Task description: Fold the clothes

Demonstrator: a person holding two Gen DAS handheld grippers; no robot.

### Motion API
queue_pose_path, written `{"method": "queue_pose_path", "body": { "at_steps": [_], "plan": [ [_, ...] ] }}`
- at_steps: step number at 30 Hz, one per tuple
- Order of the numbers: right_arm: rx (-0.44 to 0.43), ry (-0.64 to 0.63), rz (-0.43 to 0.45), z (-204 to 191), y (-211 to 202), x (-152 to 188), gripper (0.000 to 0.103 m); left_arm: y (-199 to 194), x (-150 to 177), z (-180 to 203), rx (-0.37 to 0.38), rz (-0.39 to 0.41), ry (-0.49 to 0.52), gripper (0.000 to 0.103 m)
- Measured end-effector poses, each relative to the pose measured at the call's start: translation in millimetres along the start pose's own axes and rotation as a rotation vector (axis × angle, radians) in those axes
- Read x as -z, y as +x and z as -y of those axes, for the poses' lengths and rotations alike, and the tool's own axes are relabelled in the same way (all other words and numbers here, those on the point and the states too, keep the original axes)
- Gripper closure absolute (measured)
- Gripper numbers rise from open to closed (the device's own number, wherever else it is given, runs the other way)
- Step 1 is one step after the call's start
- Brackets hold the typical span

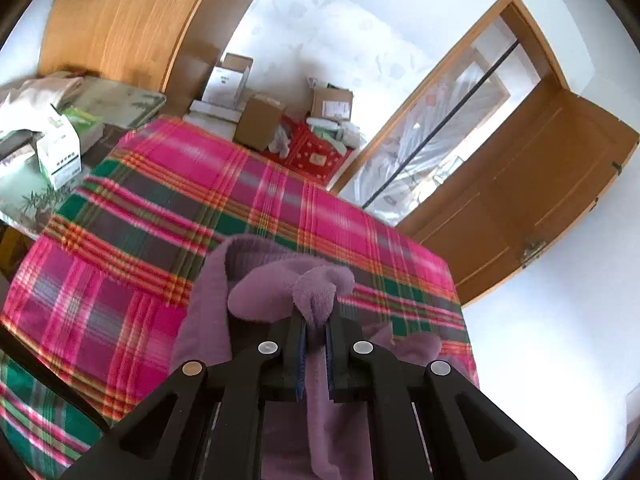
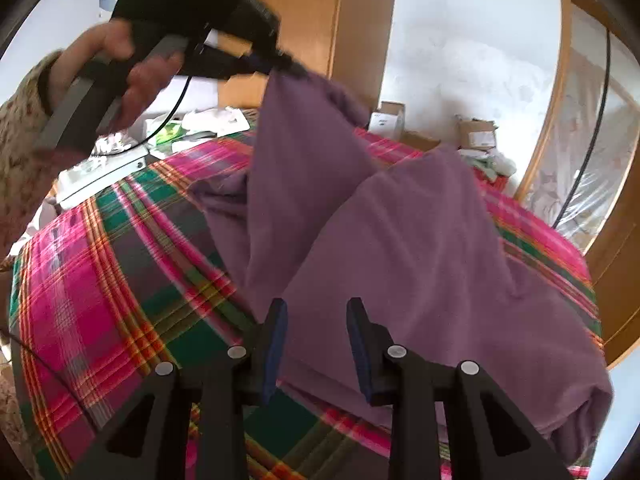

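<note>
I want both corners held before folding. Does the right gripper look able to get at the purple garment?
Probably yes: the right gripper is open, with the purple garment right ahead and nothing between.

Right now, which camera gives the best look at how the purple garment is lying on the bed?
The right wrist view. It shows most of the purple garment draped over the plaid blanket, one corner lifted by the left gripper. The left wrist view shows only the fleecy bunch pinched in that gripper and a strip hanging below.
</note>
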State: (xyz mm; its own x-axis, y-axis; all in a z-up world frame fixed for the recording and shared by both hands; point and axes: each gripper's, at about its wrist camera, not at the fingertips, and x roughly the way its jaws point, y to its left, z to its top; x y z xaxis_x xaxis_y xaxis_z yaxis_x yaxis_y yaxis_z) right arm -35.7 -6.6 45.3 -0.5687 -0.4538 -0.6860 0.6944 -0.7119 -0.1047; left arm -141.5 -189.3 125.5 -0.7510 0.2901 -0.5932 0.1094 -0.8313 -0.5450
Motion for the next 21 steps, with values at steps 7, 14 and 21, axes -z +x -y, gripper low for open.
{"method": "queue_pose_path", "body": {
  "at_steps": [7, 14, 21],
  "plan": [
    [-0.015, -0.027, 0.022, -13.8, 11.1, -6.4, 0.072, -11.9, -21.2, 7.1, 0.005, 0.067, 0.011, 0.095],
    [0.073, -0.043, 0.034, -15.8, 25.7, -17.3, 0.072, -29.5, -37.9, 6.0, -0.014, 0.148, 0.006, 0.096],
    [0.023, 0.007, -0.018, 4.9, 43.3, -20.5, 0.076, -27.3, -40.6, 3.4, -0.042, 0.146, 0.037, 0.096]
  ]
}}
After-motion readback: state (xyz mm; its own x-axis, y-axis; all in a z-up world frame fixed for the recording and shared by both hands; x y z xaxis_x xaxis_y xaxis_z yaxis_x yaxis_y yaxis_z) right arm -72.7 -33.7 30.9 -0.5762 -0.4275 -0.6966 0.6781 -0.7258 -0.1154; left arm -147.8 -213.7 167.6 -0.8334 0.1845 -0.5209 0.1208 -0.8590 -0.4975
